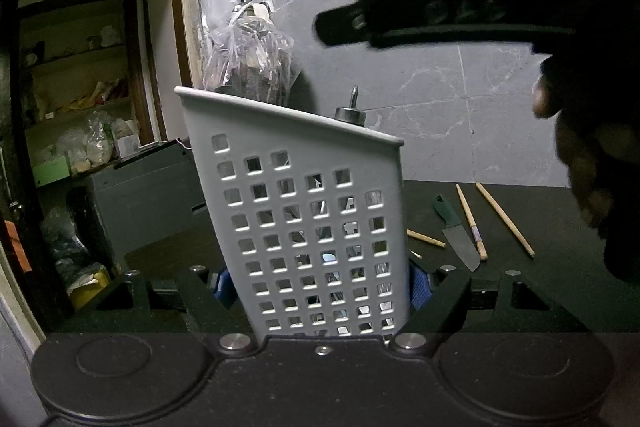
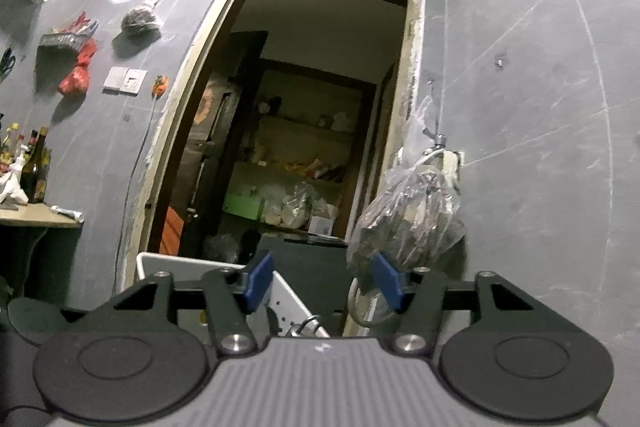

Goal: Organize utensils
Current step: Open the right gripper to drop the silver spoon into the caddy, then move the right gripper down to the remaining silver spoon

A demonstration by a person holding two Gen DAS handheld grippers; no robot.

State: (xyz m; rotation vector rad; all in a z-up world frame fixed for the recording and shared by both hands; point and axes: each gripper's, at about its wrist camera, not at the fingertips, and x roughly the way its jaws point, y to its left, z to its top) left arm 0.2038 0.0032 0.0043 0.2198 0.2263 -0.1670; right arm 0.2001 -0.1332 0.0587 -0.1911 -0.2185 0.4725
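Note:
My left gripper is shut on a white perforated utensil holder, its blue pads pressed on both sides. The holder stands tilted, and a metal utensil tip pokes above its rim. On the dark counter to the right lie a green-handled knife and wooden chopsticks. My right gripper is open and holds nothing. It hovers just above the holder's rim, where a metal handle loop shows below its pads. Its black finger crosses the top of the left wrist view, with a hand behind it.
A clear plastic bag hangs on the grey tiled wall behind the holder. A dark box stands to the left by an open doorway to a cluttered storeroom. Bottles stand on a side shelf far left.

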